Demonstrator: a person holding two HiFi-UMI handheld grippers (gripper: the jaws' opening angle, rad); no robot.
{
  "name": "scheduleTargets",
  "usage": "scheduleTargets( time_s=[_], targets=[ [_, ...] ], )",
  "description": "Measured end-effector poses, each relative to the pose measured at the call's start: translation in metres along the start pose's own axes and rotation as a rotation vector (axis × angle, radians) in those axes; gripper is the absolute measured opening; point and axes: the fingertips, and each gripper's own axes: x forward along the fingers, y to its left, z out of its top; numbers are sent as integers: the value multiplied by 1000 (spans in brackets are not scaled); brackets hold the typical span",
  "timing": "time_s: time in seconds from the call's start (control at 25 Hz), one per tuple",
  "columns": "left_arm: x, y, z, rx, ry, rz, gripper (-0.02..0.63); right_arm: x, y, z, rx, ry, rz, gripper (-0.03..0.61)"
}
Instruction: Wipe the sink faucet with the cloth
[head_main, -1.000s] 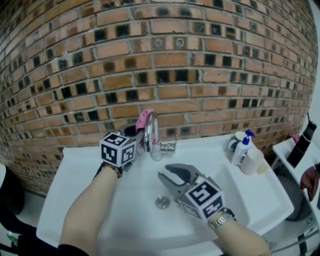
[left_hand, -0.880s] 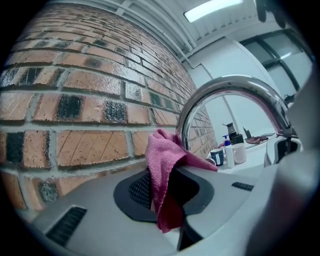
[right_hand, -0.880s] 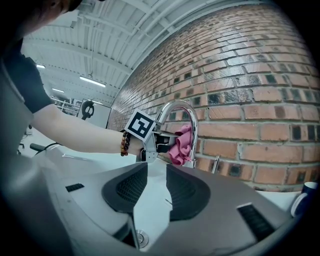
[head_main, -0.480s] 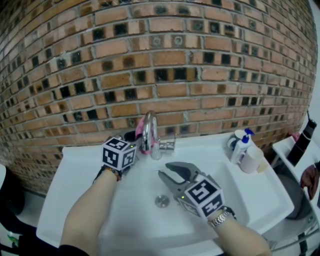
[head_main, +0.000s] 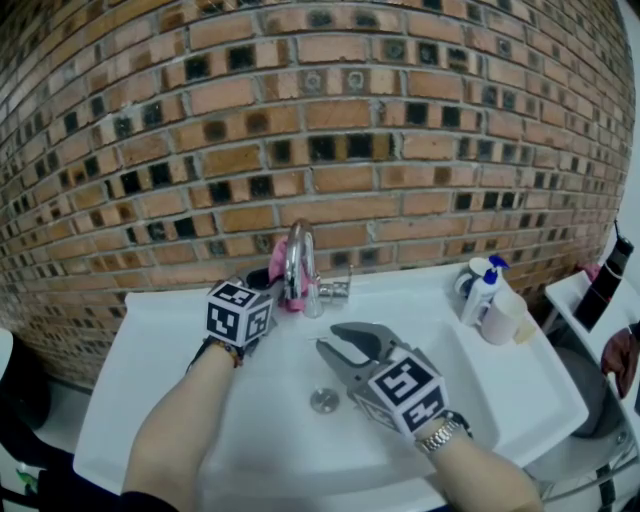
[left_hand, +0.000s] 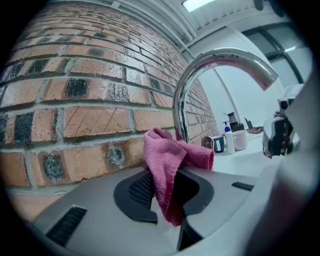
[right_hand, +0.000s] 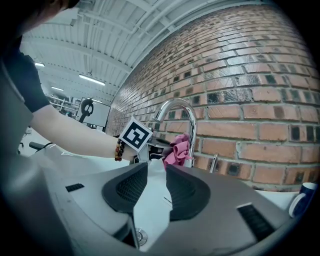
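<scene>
The sink (head_main: 150, 340) is viewed from above and steeply downward by the head camera, with the left gripper (head_main: 268, 288) and the right gripper (head_main: 327, 342) both taken in. The left gripper view is set low behind its jaws, very near the faucet (left_hand: 180, 100), and is faced along the brick wall (left_hand: 75, 100). The right gripper view is aimed from farther back, past its jaws, toward that wall. The faucet and the cloth (right_hand: 177, 150) are shared by all three views.
</scene>
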Motion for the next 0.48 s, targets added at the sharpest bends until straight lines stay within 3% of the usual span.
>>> scheduleTargets(
  time_s=[0.24,0.48],
  targets=[
    [-1,1,-10,-19,23,25,61,1,0,-4,-11,9,10,129],
    [2,3,-36,-19,104,40,61,2,0,-8,-11,21,11,129]
  ],
)
